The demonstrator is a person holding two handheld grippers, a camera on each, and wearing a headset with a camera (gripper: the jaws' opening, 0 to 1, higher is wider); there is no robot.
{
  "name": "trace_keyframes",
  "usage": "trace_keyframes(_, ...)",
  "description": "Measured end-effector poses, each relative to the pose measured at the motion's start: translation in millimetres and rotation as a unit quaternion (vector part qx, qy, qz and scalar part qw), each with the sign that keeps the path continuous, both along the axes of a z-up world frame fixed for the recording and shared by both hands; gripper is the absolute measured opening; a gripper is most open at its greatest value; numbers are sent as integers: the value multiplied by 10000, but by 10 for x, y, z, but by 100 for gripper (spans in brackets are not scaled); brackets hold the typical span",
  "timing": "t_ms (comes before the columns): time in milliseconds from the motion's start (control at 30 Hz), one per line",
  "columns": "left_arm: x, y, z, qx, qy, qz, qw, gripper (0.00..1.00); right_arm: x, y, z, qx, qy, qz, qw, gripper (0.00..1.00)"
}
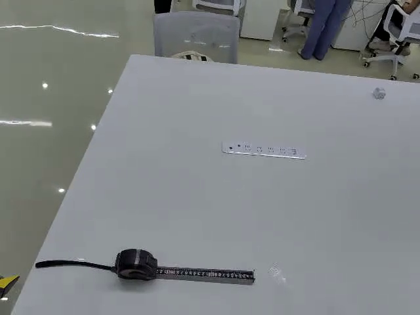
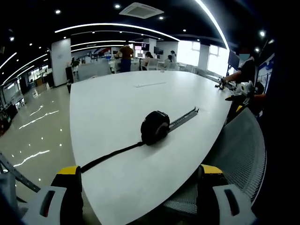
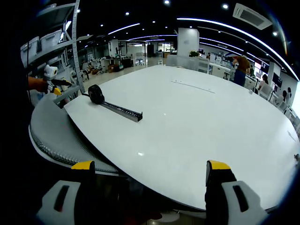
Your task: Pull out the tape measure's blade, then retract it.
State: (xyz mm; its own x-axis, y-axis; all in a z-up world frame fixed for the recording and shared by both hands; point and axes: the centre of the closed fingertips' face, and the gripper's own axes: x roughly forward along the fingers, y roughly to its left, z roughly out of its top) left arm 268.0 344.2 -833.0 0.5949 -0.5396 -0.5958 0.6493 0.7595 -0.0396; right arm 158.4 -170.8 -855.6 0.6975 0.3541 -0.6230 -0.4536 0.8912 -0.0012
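As I look down, the white table [image 1: 275, 210] takes most of the head view. A grey mesh chair [image 2: 239, 150] stands against its near edge, between my two grippers. My left gripper [image 2: 140, 171] is off the table's corner, its jaws wide apart with nothing between them. My right gripper [image 3: 151, 165] is off the near edge, also with jaws spread and empty. A socket strip [image 1: 264, 151] lies flat near the middle of the table, well apart from the tape. The black tape [image 1: 136, 264] lies near the near edge, toward the left corner, and no gripper touches it. Its blade [image 1: 207, 273] is pulled out and lies flat to the right. Its strap [image 1: 65, 264] runs left to the table's edge. A small grey thing [image 1: 378, 93] sits at the far right; I cannot tell what it is.
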Motion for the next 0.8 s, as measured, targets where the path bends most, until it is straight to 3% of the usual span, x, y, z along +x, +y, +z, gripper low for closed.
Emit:
trace_keyframes(267,-12,-61,10,-21,-18,-55,10000,100,-104,-25,-27,-38,126,89,9999,100)
trace_keyframes(433,0,-62,-5,1,14,-4,10000,100,-93,-52,13,-8,108,60,9999,100)
trace_keyframes(633,18,-150,60,-54,-54,28,10000,100,-40,-35,36,46,127,81,9999,100)
trace_keyframes(800,65,-162,8,131,-1,101,9999,100,-8,20,56,31,179,338,9993,100)
